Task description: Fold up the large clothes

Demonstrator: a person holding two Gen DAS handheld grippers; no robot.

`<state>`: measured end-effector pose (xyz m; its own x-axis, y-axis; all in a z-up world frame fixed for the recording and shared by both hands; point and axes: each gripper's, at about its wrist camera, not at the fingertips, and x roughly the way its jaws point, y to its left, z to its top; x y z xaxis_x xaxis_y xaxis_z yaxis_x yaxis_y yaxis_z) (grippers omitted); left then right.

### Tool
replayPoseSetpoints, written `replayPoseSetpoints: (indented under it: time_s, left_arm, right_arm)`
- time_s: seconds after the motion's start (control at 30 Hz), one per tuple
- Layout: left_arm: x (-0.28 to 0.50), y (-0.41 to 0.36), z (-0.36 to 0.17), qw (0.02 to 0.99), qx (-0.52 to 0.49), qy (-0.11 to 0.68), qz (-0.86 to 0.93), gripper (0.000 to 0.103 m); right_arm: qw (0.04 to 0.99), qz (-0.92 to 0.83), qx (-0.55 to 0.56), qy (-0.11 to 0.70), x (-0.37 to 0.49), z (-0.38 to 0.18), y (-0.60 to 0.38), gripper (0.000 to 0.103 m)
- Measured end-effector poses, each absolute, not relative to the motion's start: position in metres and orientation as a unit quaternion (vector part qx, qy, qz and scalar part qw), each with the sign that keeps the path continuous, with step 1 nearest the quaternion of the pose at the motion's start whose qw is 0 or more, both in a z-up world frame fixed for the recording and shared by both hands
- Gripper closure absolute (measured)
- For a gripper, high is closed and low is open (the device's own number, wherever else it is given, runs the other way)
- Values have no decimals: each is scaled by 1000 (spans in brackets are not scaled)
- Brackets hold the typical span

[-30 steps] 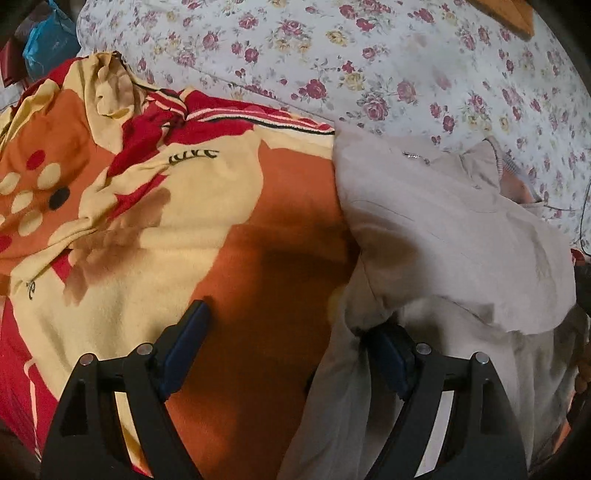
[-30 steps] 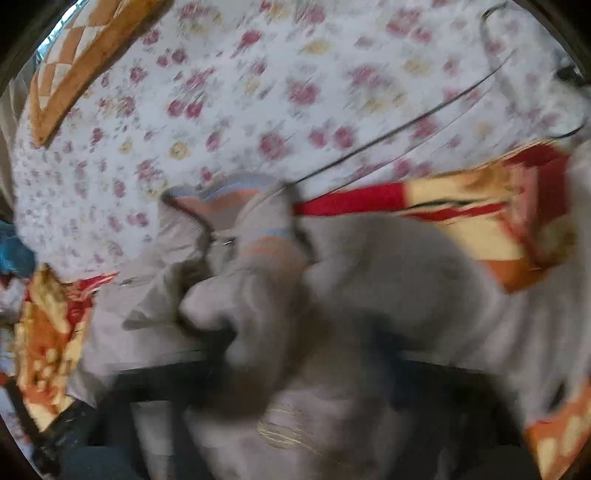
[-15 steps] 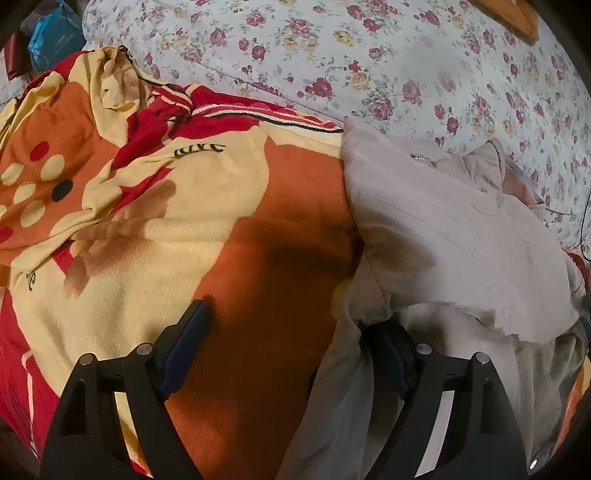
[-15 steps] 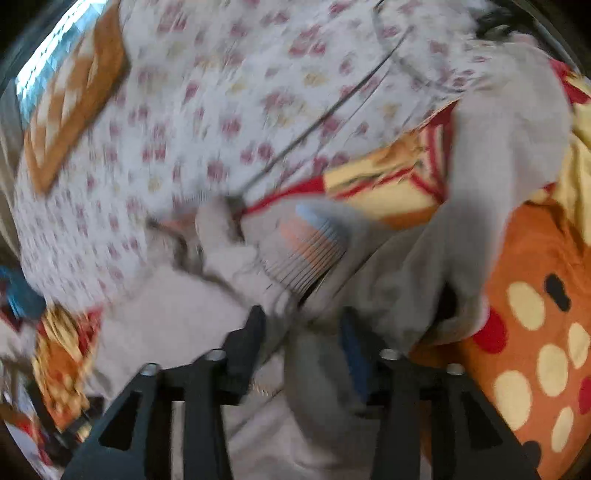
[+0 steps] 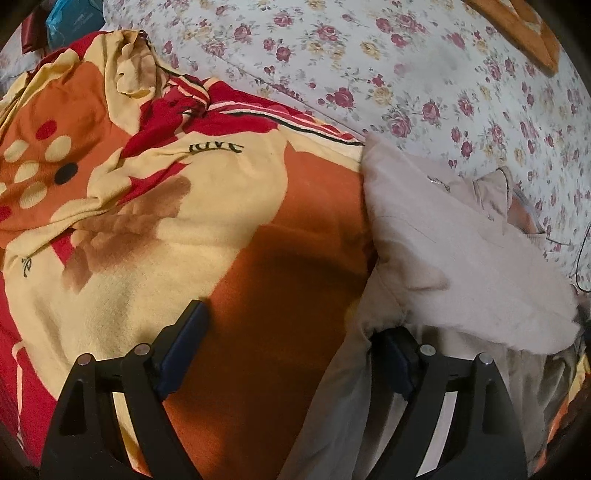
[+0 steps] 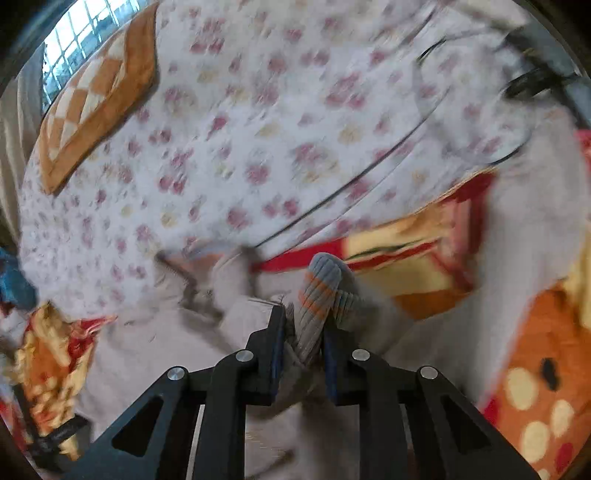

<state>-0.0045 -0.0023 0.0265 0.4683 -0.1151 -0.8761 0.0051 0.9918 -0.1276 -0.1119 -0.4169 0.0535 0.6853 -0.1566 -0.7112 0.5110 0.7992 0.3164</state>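
A beige jacket [image 5: 461, 251] lies crumpled on an orange, yellow and red blanket [image 5: 166, 221] spread over the bed. My left gripper [image 5: 291, 343] stands open above the blanket at the jacket's left edge. Its right finger [image 5: 395, 362] is tucked under a fold of beige cloth, and nothing is pinched. In the blurred right wrist view, the jacket's ribbed grey cuff with orange stripes [image 6: 321, 288] stands up between the fingers of my right gripper [image 6: 304, 325]. Those jaws are closing, and the pads press on the cuff. The jacket's body [image 6: 147, 354] spreads to the left below it.
A floral sheet [image 5: 369, 55] covers the bed beyond the blanket. An orange checked pillow [image 6: 92, 103] lies at the far left under a window [image 6: 74, 44]. A black cable [image 6: 369, 173] runs across the sheet. A blue bag [image 5: 70, 22] sits past the blanket's corner.
My right gripper opened, shifted along the jacket and closed on the ribbed cuff. The left gripper stayed in place while the jacket's upper fold was drawn away to the right.
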Motion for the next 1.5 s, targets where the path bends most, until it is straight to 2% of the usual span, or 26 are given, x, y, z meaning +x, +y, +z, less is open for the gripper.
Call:
replayPoseSetpoints:
  time_s: [0.1, 0.13, 0.17, 0.23, 0.3, 0.57, 0.83, 1.17, 1.3, 1.5]
  left_arm:
    - [-6, -2, 26, 856, -51, 514, -35, 17]
    - [-7, 1, 26, 855, -59, 514, -36, 17]
    - [-8, 5, 26, 854, -69, 514, -37, 17]
    - [-9, 9, 26, 852, -83, 516, -38, 17]
    - [-12, 10, 27, 851, -85, 517, -36, 17]
    - [-38, 12, 51, 865, -81, 494, -36, 17]
    - [-39, 0, 74, 895, -68, 438, -46, 16]
    - [-13, -27, 33, 870, -2, 493, -24, 16]
    - [-9, -21, 22, 859, -22, 511, -26, 16]
    - [-15, -26, 29, 869, -2, 495, -23, 16]
  right_arm:
    - [844, -193, 254, 431, -105, 21, -424, 73]
    - [839, -191, 264, 436, -106, 20, -428, 71]
    - [845, -184, 292, 410, -119, 32, -433, 67]
    - [847, -192, 291, 401, -125, 40, -433, 44]
    - [856, -214, 275, 383, -138, 56, -429, 38]
    - [879, -139, 232, 393, -161, 78, -397, 38]
    - [878, -97, 229, 409, -135, 62, -371, 39]
    - [873, -98, 211, 429, -85, 41, -354, 39]
    - [856, -108, 192, 468, -64, 12, -356, 42]
    - [862, -115, 161, 468, -77, 26, -344, 40]
